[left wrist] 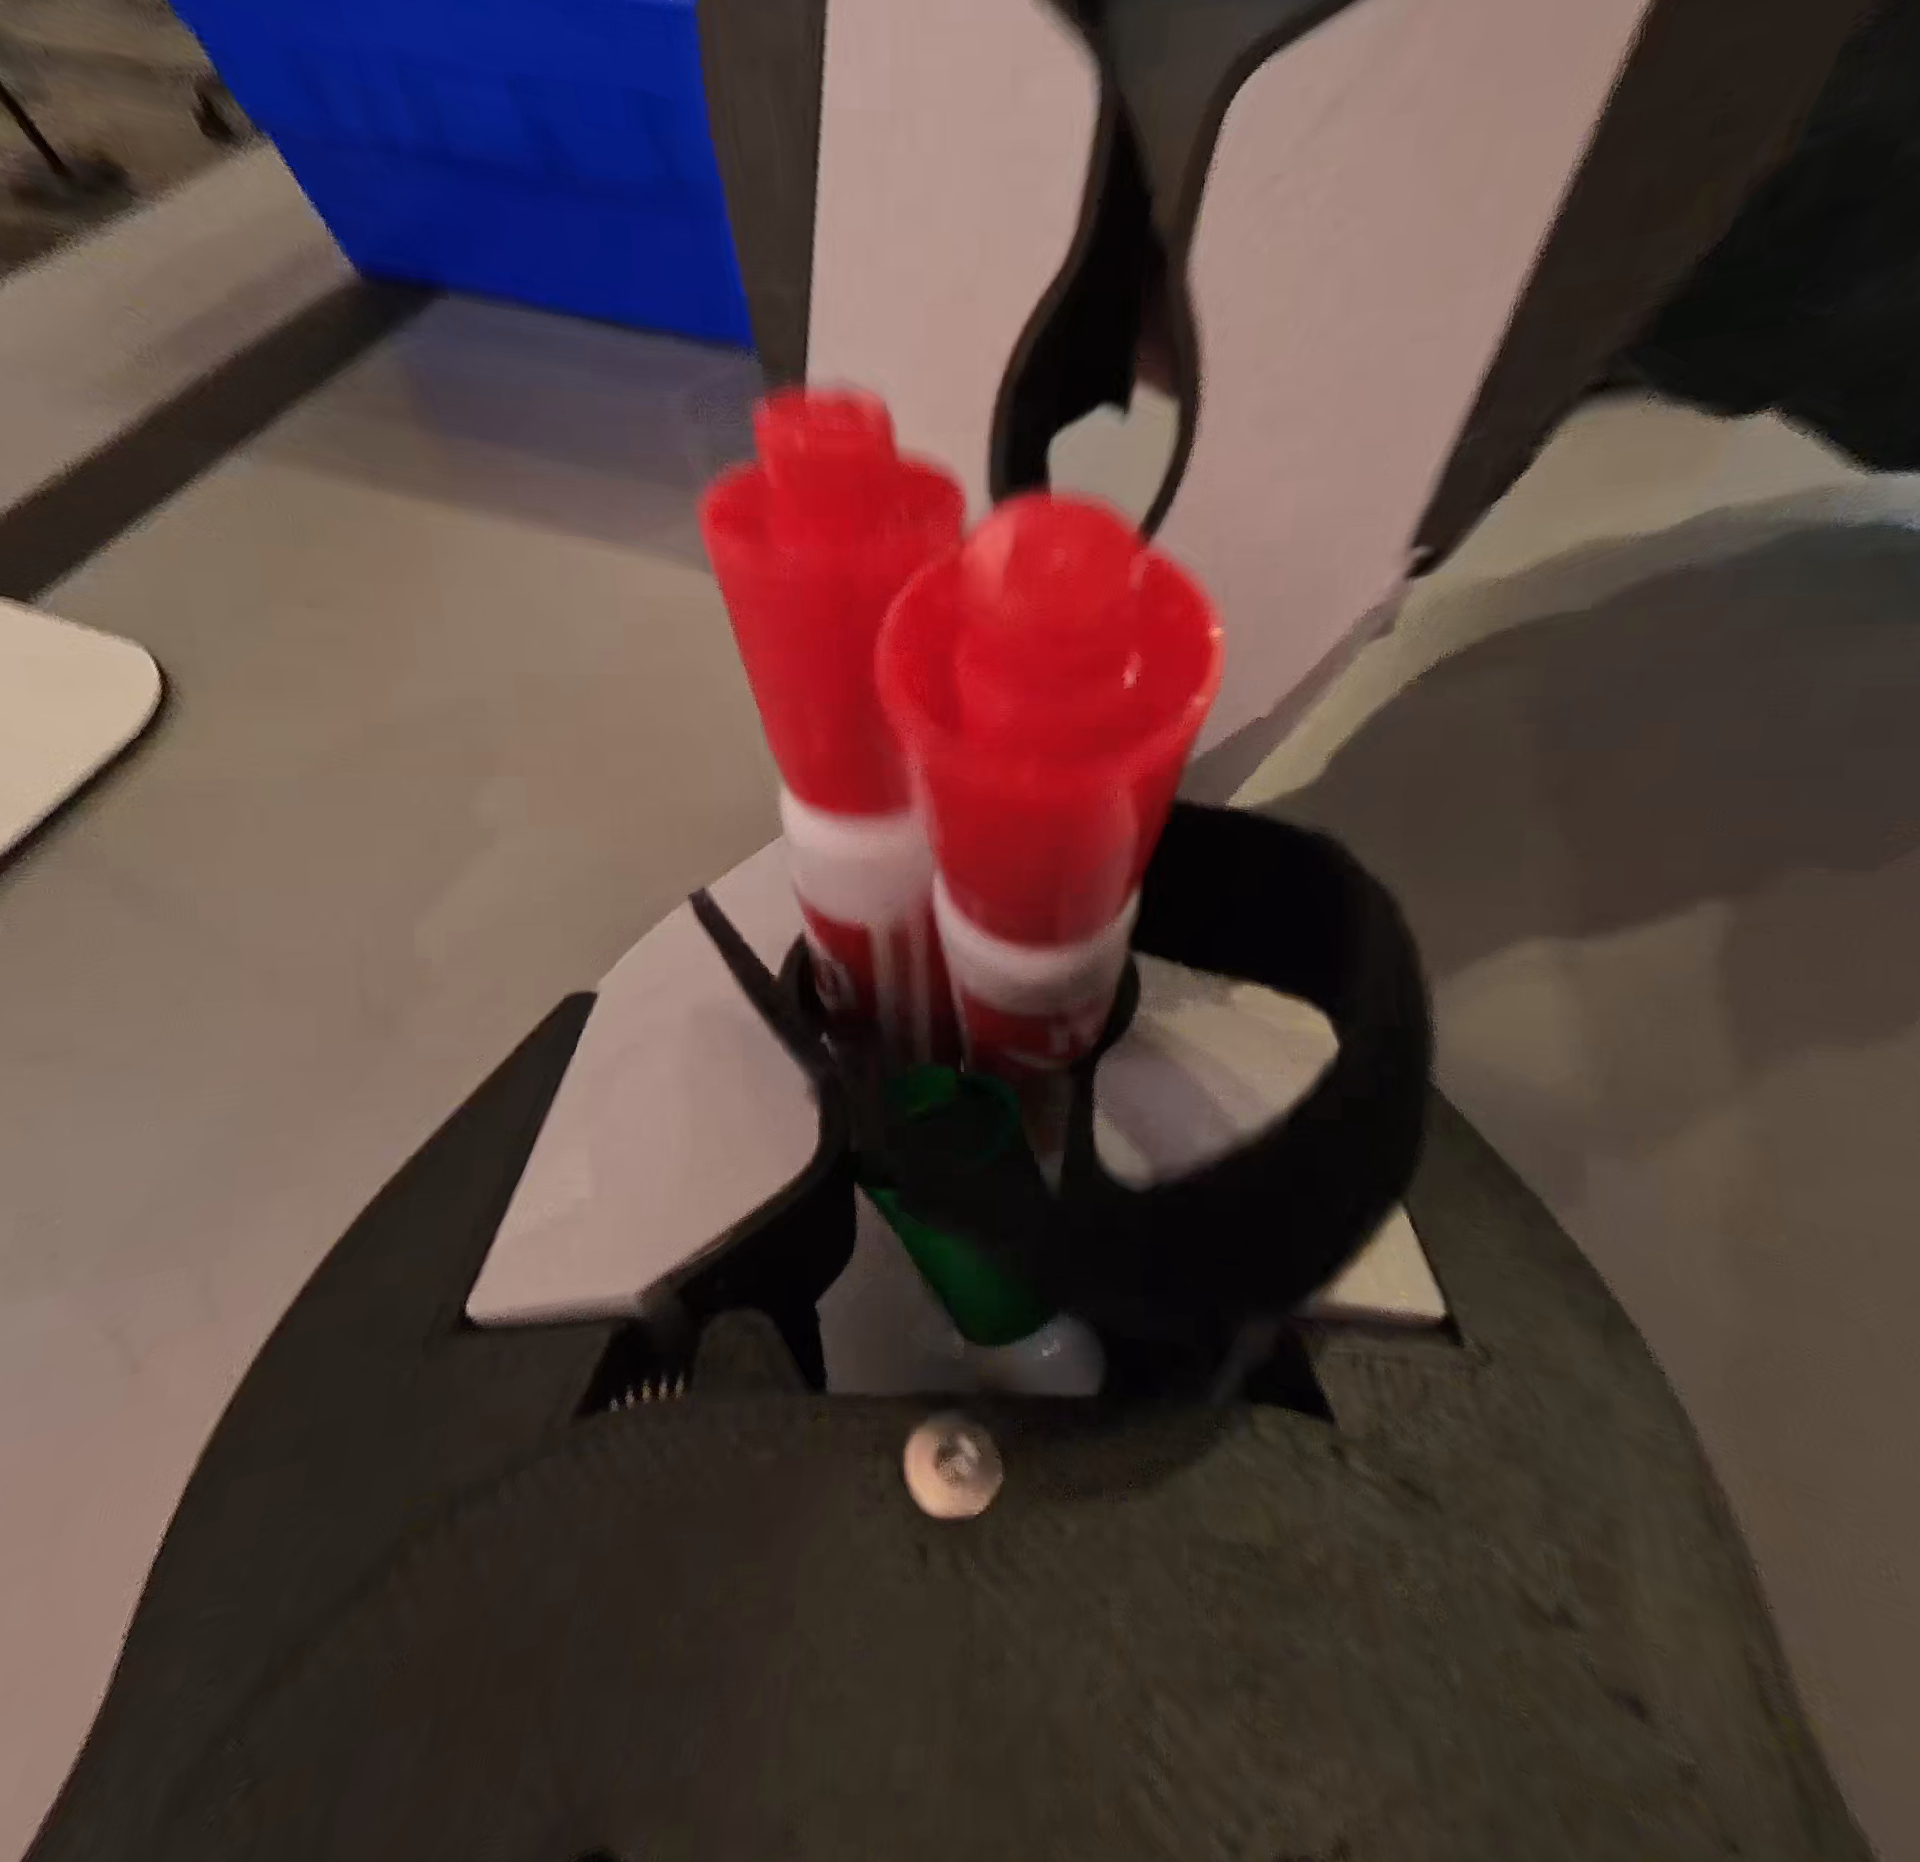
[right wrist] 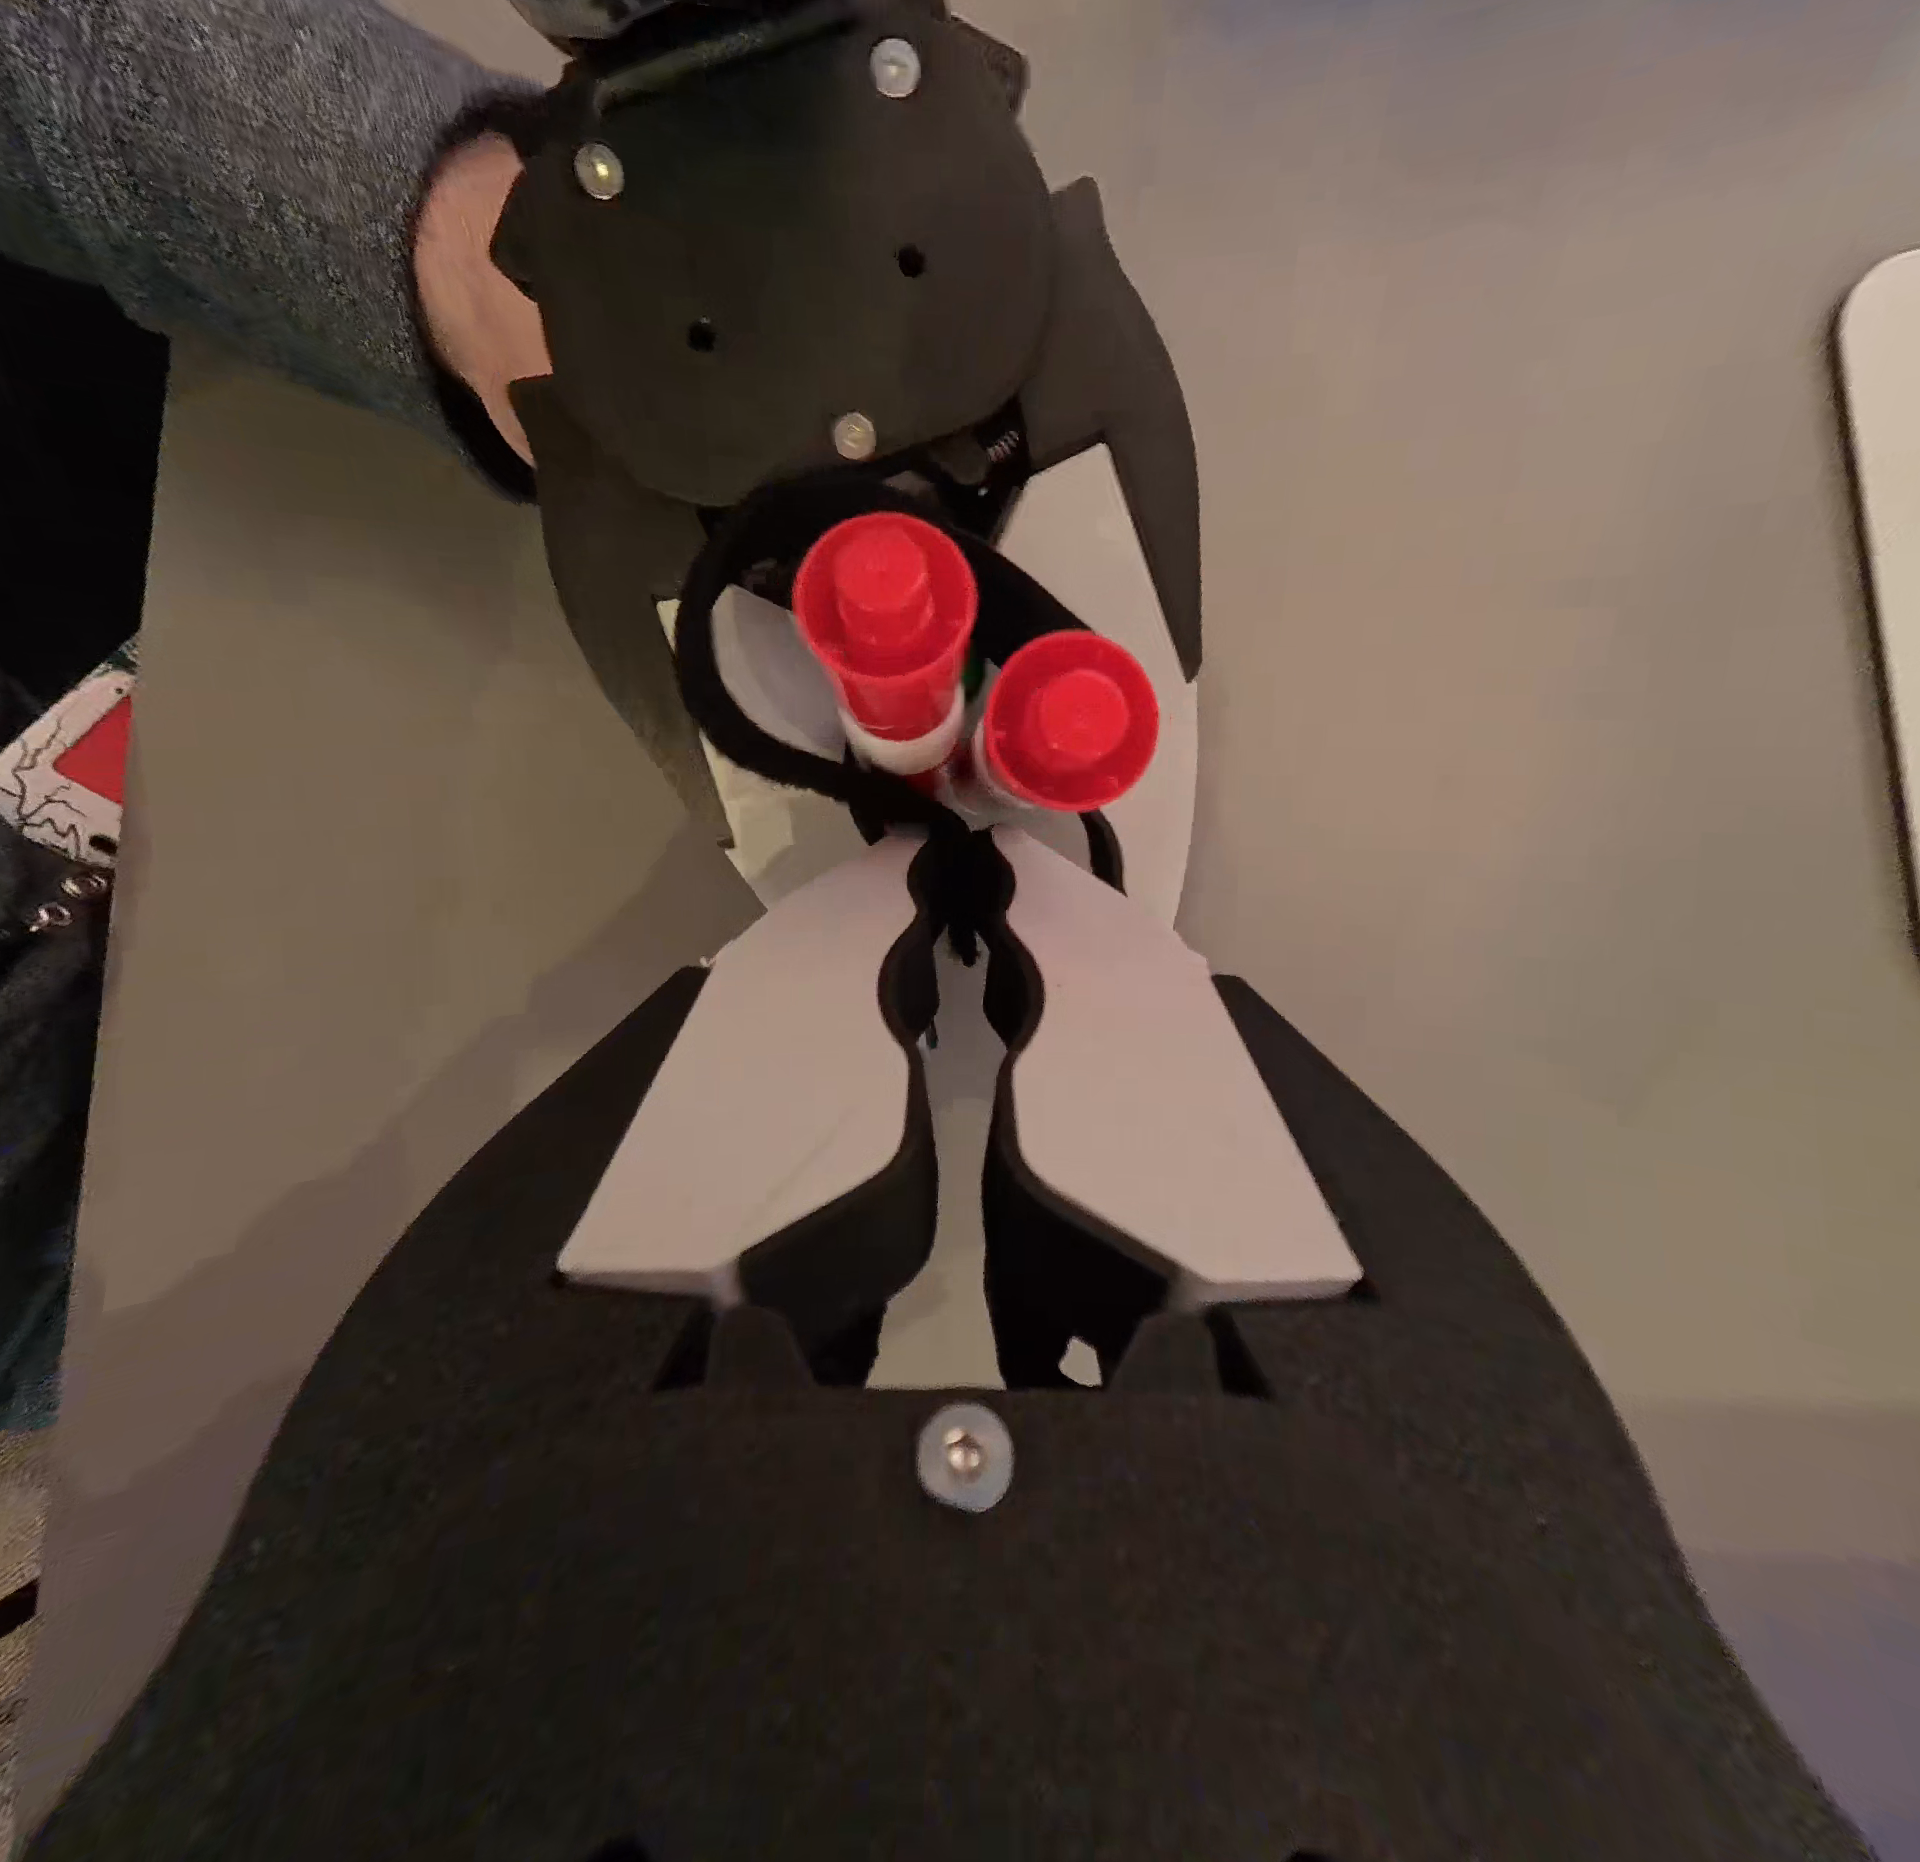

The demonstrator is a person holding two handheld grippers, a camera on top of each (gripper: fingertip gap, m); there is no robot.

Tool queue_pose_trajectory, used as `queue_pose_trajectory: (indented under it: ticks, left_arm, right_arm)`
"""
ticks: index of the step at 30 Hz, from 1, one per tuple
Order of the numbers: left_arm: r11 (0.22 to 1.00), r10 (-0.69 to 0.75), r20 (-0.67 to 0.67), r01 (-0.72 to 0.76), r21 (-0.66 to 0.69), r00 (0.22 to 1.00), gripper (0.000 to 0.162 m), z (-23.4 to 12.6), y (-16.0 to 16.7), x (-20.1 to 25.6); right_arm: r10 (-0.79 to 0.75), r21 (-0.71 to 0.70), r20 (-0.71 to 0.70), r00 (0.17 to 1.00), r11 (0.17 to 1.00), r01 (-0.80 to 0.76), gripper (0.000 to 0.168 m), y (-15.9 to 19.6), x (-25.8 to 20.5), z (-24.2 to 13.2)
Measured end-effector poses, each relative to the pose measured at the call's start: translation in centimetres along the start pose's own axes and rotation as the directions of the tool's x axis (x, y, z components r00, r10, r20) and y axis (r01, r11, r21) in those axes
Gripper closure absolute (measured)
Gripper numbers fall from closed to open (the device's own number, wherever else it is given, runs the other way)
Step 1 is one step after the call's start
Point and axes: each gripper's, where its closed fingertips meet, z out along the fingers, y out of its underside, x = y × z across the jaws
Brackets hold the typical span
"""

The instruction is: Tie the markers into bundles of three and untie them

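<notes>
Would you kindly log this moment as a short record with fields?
Left gripper: jaws shut on the marker bundle.
Marker bundle: two red-capped markers and one green marker, held off the table.
Black strap: looped loosely beside the markers.
Right gripper: jaws shut on the strap's tail.
Table: grey.
Background: blue bin.

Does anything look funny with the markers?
A little. The green marker sits much lower than the two red markers, so the bundle is uneven. The black strap bulges out in a loose loop beside them instead of hugging them. Nothing looks broken or spilled.
</notes>
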Motion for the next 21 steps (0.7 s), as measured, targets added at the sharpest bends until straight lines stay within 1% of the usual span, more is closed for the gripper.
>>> queue_pose_trajectory:
  ticks: [1, 2, 3, 4, 6, 8, 9, 10, 11, 13, 14, 15, 16, 18, 21]
  left_arm:
    - [0.999, 0.006, 0.000, -0.006, -0.047, 1.000, 0.114, -0.1, 0.7, 0.0]
    - [0.998, 0.021, 0.015, -0.020, -0.055, 1.000, 0.110, -0.3, 0.8, -0.2]
    - [0.999, 0.035, 0.024, -0.035, -0.029, 0.999, 0.110, -0.7, 0.4, -0.3]
    - [0.998, 0.050, 0.015, -0.050, -0.039, 0.999, 0.109, -0.9, 0.5, -0.2]
    - [0.994, 0.083, 0.020, -0.082, -0.069, 0.996, 0.103, -1.0, 0.8, -0.2]
    - [0.995, 0.059, -0.027, -0.061, -0.075, 0.998, 0.102, -1.2, 0.9, 0.4]
    - [0.995, 0.058, -0.033, -0.061, -0.082, 0.998, 0.099, -1.3, 1.0, 0.4]
    - [0.995, 0.061, -0.023, -0.063, -0.077, 0.998, 0.095, -1.6, 1.1, 0.3]
    - [0.996, 0.055, -0.015, -0.056, -0.073, 0.998, 0.090, -1.9, 1.2, 0.1]
    - [0.999, 0.007, -0.015, -0.008, -0.054, 1.000, 0.080, -2.5, 1.2, -0.5]
    - [0.997, 0.003, -0.017, -0.004, -0.082, 1.000, 0.076, -2.7, 1.6, -0.7]
    - [0.992, 0.017, 0.006, -0.016, -0.127, 1.000, 0.065, -3.0, 2.2, -1.2]
    - [0.991, 0.013, 0.009, -0.012, -0.133, 1.000, 0.059, -3.6, 2.2, -1.4]
    - [0.995, -0.033, 0.003, 0.033, -0.091, 0.999, 0.062, -5.4, 1.7, -1.7]
    - [0.986, -0.064, 0.047, 0.070, -0.151, 0.997, 0.065, -8.2, 2.1, -3.5]
  right_arm:
    - [0.005, -0.001, -0.003, 1.000, 1.000, -0.005, 0.165, 0.0, 0.0, 0.3]
    - [0.015, 0.007, 0.002, 1.000, 1.000, -0.015, 0.165, 0.0, -0.1, 0.5]
    - [0.028, 0.018, 0.016, 0.999, 0.999, -0.028, 0.163, 0.0, -0.3, 0.6]
    - [0.043, 0.030, 0.026, 0.999, 0.999, -0.044, 0.161, -0.1, -0.4, 0.7]
    - [0.052, 0.030, 0.029, 0.998, 0.998, -0.053, 0.158, 0.1, -0.6, 0.8]
    - [0.051, 0.038, 0.011, 0.999, 0.998, -0.051, 0.153, 0.2, -0.6, 0.6]
    - [0.059, 0.047, 0.011, 0.998, 0.997, -0.060, 0.147, 0.2, -0.7, 0.4]
    - [0.070, 0.049, 0.014, 0.997, 0.996, -0.071, 0.137, 0.3, -0.7, 0.2]
    - [0.079, 0.044, 0.010, 0.997, 0.996, -0.079, 0.133, 0.5, -0.7, 0.1]
    - [0.087, 0.033, -0.001, 0.996, 0.996, -0.086, 0.131, 0.7, -0.6, 0.1]
    - [0.084, 0.022, -0.008, 0.996, 0.996, -0.084, 0.130, 0.8, -0.7, 0.1]
    - [0.078, 0.009, -0.018, 0.997, 0.997, -0.078, 0.131, 1.0, -0.8, 0.2]
    - [0.073, 0.000, -0.027, 0.997, 0.997, -0.073, 0.131, 1.1, -0.8, 0.2]
    - [0.058, 0.005, -0.052, 0.997, 0.998, -0.058, 0.134, 1.0, -0.9, 0.2]
    - [0.021, 0.042, -0.043, 0.999, 0.999, -0.020, 0.137, 0.1, -2.0, 0.2]
